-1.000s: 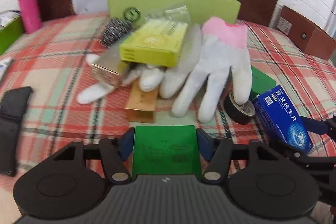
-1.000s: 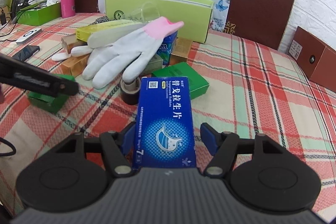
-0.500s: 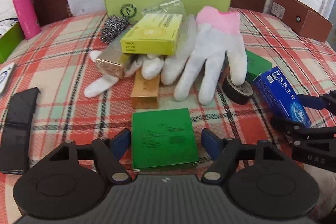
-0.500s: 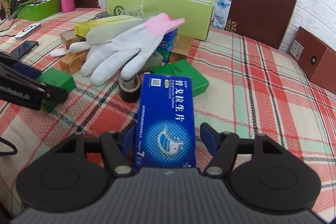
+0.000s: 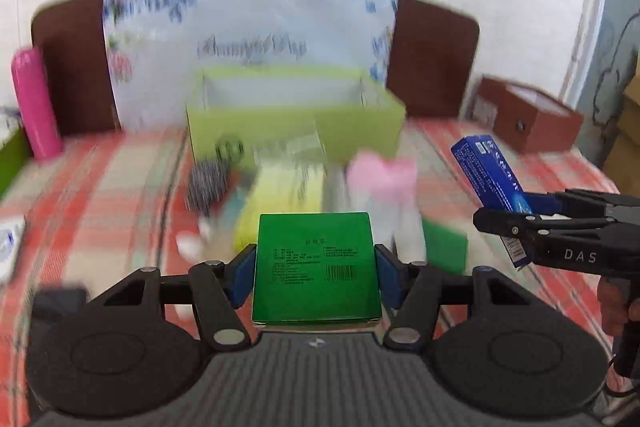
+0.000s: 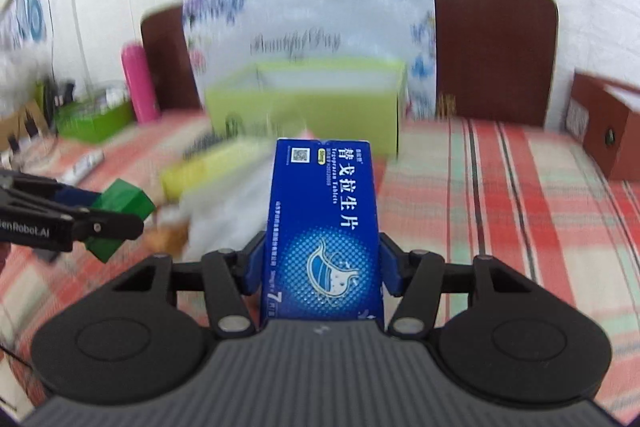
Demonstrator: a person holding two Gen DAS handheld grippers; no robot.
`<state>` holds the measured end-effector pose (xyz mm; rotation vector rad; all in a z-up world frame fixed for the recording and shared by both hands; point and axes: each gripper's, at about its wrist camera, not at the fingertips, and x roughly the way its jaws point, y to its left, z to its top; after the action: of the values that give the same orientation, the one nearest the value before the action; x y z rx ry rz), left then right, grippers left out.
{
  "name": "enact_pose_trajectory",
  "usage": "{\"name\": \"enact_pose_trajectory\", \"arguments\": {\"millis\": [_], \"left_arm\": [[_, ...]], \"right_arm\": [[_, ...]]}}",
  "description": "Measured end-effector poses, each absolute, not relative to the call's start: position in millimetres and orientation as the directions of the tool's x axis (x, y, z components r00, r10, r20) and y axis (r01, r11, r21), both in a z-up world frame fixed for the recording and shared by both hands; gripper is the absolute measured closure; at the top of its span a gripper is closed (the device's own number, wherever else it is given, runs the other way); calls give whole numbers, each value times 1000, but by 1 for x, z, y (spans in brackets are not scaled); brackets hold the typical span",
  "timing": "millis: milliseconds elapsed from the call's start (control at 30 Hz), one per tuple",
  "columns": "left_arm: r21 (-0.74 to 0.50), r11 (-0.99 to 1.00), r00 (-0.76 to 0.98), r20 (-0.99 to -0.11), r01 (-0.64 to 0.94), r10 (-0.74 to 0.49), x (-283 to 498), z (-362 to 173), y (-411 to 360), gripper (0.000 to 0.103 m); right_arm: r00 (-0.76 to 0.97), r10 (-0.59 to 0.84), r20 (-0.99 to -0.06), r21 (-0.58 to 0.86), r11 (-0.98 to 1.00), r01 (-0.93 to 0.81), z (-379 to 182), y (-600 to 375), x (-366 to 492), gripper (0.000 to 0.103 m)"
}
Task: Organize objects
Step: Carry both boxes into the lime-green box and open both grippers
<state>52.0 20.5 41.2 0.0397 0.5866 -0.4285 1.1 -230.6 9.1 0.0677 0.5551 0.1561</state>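
Both tongs closing within the last half second. My left gripper is clenched on the green box, my right gripper on the blue box. Both boxes are off the cloth, above the clutter, facing the open lime bin. I judge this is to clear its wall.

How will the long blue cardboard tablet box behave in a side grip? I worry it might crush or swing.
The long blue cardboard tablet box looks stiff enough: its faces show no dents between the right gripper jaws. It is probably light, being small tablet packaging. Held near one end, its long free end might pivot if bumped.
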Motion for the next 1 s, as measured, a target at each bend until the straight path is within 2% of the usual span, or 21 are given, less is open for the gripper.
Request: {"name": "enact_pose_trajectory", "arguments": {"millis": [233,400,533,700,833,900,933,967,1000], "left_arm": [[-101,940,864,-371,326,-340,126,104,16,40],[-147,953,878,-372,266,-302,203,117,7,40],[-140,963,852,-448,232,-270,263,99,-1,40],[-97,970,803,-546,222,-238,313,65,-8,40],[-96,969,787,-569,227,-241,328,48,-7,38],[-99,971,795,-558,219,-236,330,45,-5,18],[-101,972,802,-550,214,-234,330,46,-5,18],[-103,972,804,-547,212,-233,329,46,-3,18],[-104,972,803,-549,210,-232,328,47,-2,18]], "right_arm": [[883,234,-407,191,967,-168,53,-229,84,48],[899,182,-398,166,978,-124,70,-217,163,48],[881,110,-459,131,990,-55,51,-208,227,48],[790,84,-607,106,994,-24,5,-206,289,48],[714,95,-694,104,994,-32,-23,-197,317,48],[685,122,-719,107,992,-65,-30,-186,327,47],[665,152,-731,111,988,-104,-33,-180,331,47],[653,178,-736,117,984,-135,-36,-174,333,42],[653,193,-732,124,981,-151,-37,-171,334,33]]}}
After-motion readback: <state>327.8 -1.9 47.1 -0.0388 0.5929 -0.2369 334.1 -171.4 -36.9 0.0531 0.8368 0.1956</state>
